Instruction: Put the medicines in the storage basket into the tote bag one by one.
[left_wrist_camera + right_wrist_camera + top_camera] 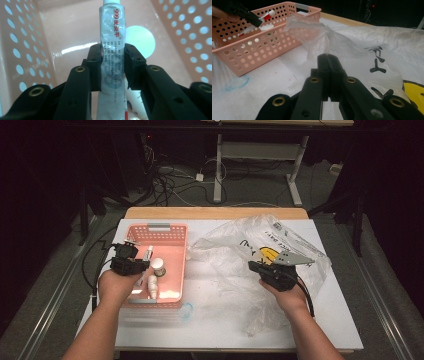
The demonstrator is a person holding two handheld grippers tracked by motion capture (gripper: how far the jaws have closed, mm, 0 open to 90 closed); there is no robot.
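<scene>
My left tool [113,66] pinches a white, crinkled ointment tube with red and blue print [112,50] across its middle, cap end pointing away, over the inside of the pink perforated plastic basket [172,232]. My right tool [329,75] is pressed together on a fold of the thin clear plastic bag with black lettering and a yellow face [362,47], holding the film up off the white table [225,320].

The tube is soft and flattened, so a hard squeeze could dent it or push cream toward the cap; a slack one could let it slide out lengthwise. A small white round jar [158,265] and another white bottle [152,287] lie in the basket close by, and swinging the tube low could knock them. The bag's mouth looks slack: the film could tear or slip from my right tool.
</scene>
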